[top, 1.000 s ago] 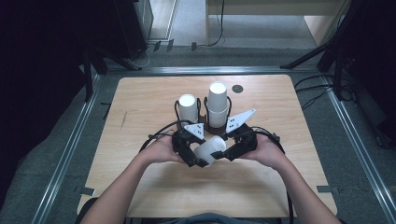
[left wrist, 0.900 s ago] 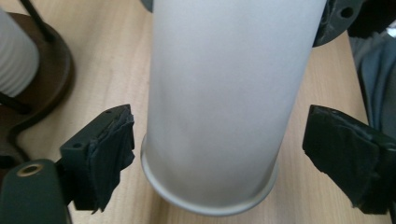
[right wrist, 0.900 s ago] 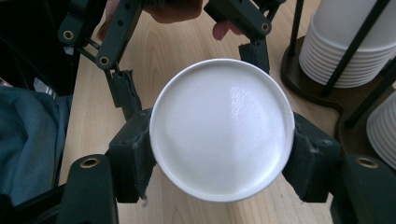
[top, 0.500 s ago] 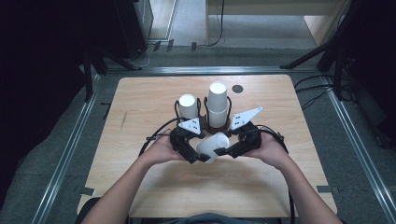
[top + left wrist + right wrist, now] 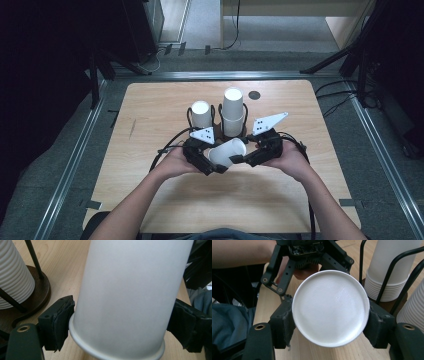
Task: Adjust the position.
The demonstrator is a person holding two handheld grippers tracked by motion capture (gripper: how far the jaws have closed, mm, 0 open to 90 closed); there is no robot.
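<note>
White paper cup (image 5: 227, 152) lies on its side above the worktop (image 5: 150, 115), long axis running left-right between left gripper (image 5: 204, 159) and right gripper (image 5: 250, 155). Left gripper view: fingers (image 5: 60, 322) clamp its rim end. Right gripper view: fingers (image 5: 284, 322) clasp its base, facing the camera.

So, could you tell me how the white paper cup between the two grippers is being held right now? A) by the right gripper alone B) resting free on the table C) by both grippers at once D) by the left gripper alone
C: the left gripper clamps the cup near its rim, and the right gripper clamps its flat base end.
</note>
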